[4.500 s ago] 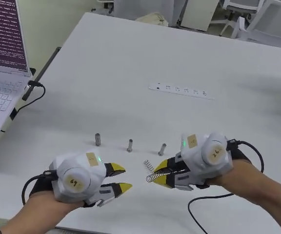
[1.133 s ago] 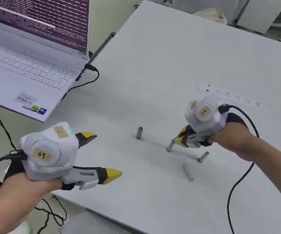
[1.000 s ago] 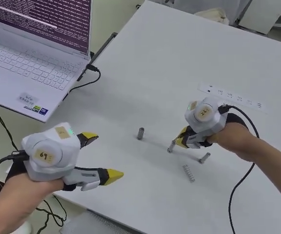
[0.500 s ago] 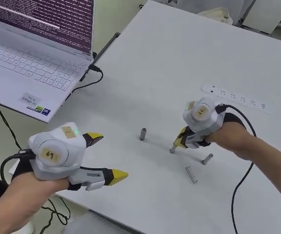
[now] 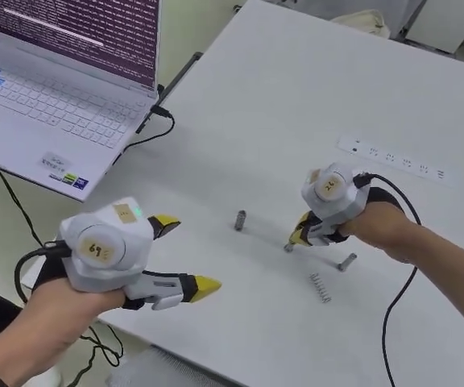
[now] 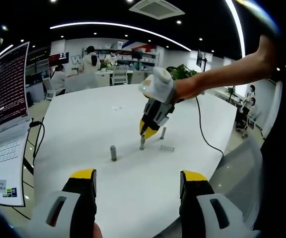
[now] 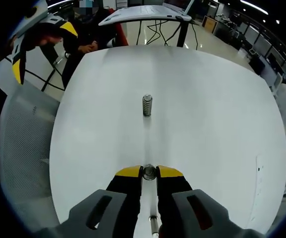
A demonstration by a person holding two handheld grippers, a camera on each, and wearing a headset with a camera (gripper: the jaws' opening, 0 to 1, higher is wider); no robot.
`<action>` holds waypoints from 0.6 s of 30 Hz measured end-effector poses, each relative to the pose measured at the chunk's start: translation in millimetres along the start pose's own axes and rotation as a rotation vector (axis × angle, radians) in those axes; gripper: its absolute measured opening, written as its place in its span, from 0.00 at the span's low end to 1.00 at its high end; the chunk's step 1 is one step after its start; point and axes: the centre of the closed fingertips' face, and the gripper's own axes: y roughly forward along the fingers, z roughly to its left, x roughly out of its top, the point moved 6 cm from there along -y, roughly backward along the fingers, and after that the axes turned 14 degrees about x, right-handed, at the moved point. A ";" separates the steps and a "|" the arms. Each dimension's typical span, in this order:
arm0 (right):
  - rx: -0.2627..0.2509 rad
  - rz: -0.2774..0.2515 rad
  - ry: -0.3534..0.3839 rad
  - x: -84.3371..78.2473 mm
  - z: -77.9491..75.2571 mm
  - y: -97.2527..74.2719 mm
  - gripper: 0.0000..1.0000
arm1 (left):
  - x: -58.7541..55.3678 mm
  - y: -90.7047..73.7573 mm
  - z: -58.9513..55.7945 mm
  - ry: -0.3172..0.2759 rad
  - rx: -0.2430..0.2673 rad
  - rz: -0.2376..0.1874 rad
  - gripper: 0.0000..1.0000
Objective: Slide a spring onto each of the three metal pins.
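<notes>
Right gripper view: the round top of the middle pin [image 7: 149, 172] is seen pinched between the yellow tips of the right tool [image 7: 149, 170], whose jaws are drawn almost together on it. Whether a spring is round that pin cannot be told. Straight ahead and well apart, the far pin [image 7: 147, 110] is stood upright with a coil [image 7: 147, 101] seated on it. In the head view a loose spring [image 5: 320, 287] is laid flat on the white table [image 5: 280, 105], just beside a third pin [image 5: 346, 262] and apart from the right tool's tips. The left tool [image 5: 188, 252] is held over the table's near edge, jaws spread wide, nothing gripped. A laptop [image 5: 63, 89] is seen at the left.
</notes>
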 end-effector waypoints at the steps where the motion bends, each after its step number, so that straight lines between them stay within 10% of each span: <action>1: 0.000 0.001 0.001 -0.5 -1.1 1.8 0.09 | 0.1 0.0 0.5 -0.001 0.001 -0.001 0.64; 18: 0.008 0.006 0.021 -3.4 -5.6 16.3 0.09 | -1.4 -0.2 3.9 -0.005 0.006 0.008 0.64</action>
